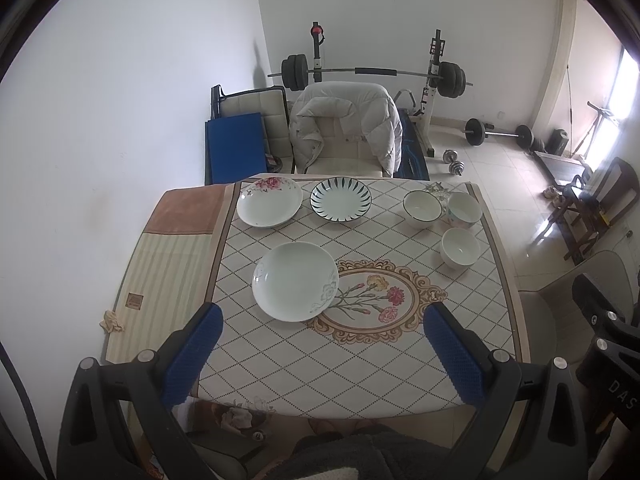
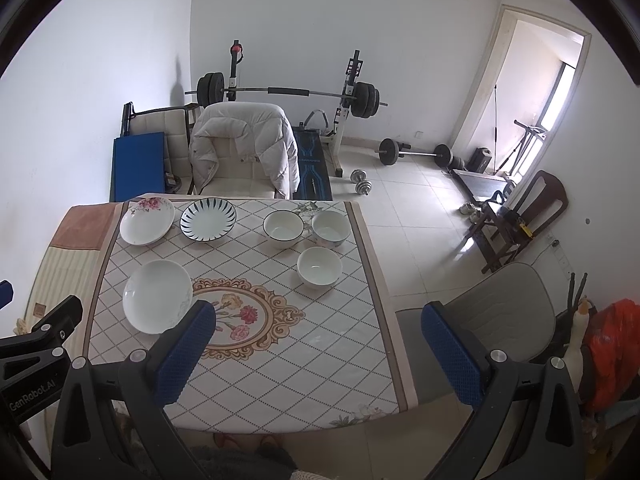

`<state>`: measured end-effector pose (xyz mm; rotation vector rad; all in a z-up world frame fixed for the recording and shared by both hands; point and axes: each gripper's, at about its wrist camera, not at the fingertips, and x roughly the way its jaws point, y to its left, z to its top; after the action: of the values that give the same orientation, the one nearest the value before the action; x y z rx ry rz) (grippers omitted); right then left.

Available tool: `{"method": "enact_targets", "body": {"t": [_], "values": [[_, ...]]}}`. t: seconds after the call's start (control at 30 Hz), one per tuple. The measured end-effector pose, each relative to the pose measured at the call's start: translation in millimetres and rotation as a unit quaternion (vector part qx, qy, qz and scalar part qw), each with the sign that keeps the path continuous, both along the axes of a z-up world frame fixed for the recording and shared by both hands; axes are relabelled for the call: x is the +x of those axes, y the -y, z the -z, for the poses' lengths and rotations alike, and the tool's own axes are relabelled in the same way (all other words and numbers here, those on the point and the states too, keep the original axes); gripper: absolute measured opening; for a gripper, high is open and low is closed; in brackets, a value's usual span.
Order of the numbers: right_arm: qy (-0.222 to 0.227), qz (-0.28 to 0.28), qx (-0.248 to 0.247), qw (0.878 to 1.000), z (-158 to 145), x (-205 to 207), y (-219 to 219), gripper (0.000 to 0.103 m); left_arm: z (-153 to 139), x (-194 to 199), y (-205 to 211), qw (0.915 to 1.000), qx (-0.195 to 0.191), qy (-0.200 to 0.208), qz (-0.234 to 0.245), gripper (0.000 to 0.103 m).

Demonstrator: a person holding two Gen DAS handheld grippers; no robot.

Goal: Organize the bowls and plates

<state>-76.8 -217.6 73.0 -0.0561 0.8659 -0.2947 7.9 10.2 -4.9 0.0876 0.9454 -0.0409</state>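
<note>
— Tongs first: how are they held?
— Both are held above the near edge of the table (image 1: 496, 280), spread wide with nothing between the fingers. The left gripper (image 1: 320, 354) is aimed at the plain white plate (image 1: 295, 281), which lies just ahead of its left finger. The right gripper (image 2: 320, 354) is seen further right, partly over the floor beside a grey chair (image 2: 500, 312).

— Shapes and surfaces?
— Blue, dimpled pads (image 1: 192, 354) are fitted on black frames. A rose-printed plate (image 1: 269, 201) and a dark-striped plate (image 1: 341, 201) are set far ahead, left. Three round, glossy bowls (image 1: 461, 247) are clustered far ahead, right. A diamond-patterned cloth with a flower medallion (image 1: 378, 298) is spread underneath.

— Writing?
— "GenRobot.AI" is read on the left tool in the right view; "DAS" is made out on the right tool.
</note>
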Motion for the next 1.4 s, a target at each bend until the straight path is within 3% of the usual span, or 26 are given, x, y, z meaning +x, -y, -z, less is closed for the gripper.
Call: {"method": "enact_targets", "body": {"t": [1.4], "values": [[0.002,0.005,0.004,1.000,2,8,11,0.103,2,12,4,1.0000,0.003,-0.001,0.000,0.103]]}}
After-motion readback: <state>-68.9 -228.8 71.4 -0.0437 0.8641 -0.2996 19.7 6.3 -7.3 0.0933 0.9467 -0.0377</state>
